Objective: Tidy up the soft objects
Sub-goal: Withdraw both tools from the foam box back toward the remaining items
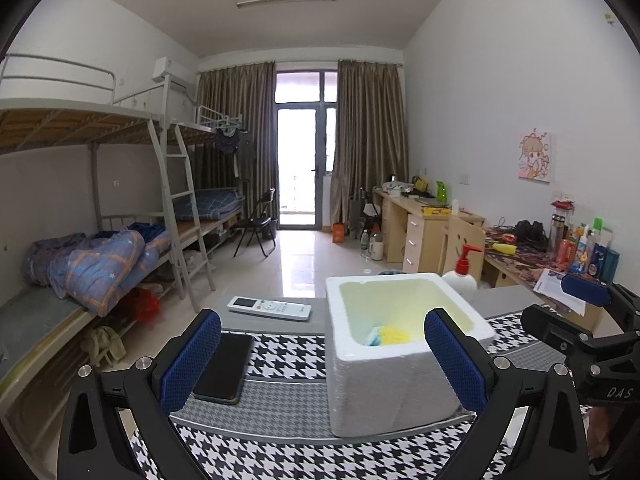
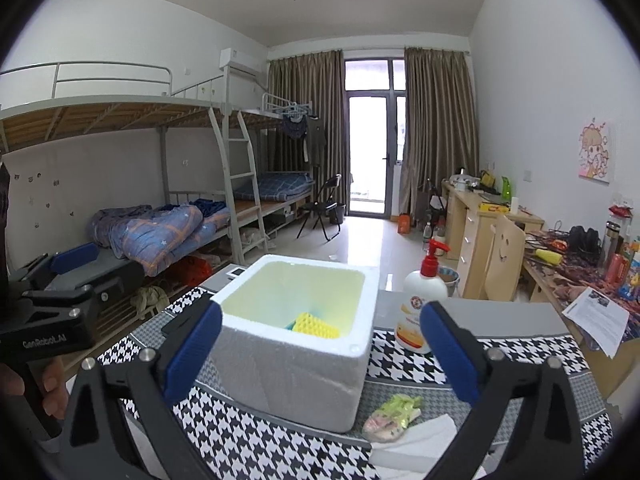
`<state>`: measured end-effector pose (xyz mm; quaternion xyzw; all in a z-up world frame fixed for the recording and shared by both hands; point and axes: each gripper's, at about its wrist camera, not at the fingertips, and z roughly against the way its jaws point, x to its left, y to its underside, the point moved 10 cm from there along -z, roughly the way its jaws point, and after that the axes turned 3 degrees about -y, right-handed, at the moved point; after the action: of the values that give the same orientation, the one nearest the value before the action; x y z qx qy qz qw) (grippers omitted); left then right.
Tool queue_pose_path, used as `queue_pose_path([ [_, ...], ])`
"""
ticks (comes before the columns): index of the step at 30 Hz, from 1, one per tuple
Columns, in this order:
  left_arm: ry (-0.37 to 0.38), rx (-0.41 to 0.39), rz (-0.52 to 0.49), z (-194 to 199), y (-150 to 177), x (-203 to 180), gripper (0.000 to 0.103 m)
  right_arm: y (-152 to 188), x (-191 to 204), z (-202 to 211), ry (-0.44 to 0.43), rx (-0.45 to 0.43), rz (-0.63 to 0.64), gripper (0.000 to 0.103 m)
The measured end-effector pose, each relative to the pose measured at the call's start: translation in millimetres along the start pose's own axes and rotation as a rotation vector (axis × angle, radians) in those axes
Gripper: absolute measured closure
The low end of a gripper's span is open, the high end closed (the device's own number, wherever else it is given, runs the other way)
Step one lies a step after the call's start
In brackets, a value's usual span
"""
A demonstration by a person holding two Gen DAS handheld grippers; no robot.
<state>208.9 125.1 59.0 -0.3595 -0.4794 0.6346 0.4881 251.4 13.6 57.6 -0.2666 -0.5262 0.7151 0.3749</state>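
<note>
A white foam box (image 2: 296, 344) sits on the houndstooth-covered worktop (image 2: 248, 436), a yellow sponge (image 2: 316, 326) lying inside it. Both the left gripper (image 1: 320, 354) and right gripper (image 2: 320, 354) stand wide and empty. A small green-and-pink soft item (image 2: 394, 414) lies just beside the box on a white cloth (image 2: 416, 442).

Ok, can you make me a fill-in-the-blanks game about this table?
1. The yellow sponge lies inside the white foam ____.
2. The pump bottle has a ____ top.
3. The black phone lies to the ____ of the box in the left wrist view.
4. Both grippers, left and right, hold ____.

Missing words: box; red; left; nothing
</note>
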Motion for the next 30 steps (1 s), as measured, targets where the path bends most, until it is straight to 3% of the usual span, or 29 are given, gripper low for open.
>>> queue_pose_path([
  [12,0.048,-0.039,-0.026,44.2,-2.5,-28.5,0.001,2.5,-8.5,51.4,0.045,-0.059,-0.009,0.002],
  [30,0.124,-0.078,-0.042,91.2,16.8,-61.3,0.001,36.9,-21.0,117.9,0.109,-0.109,-0.027,0.002],
])
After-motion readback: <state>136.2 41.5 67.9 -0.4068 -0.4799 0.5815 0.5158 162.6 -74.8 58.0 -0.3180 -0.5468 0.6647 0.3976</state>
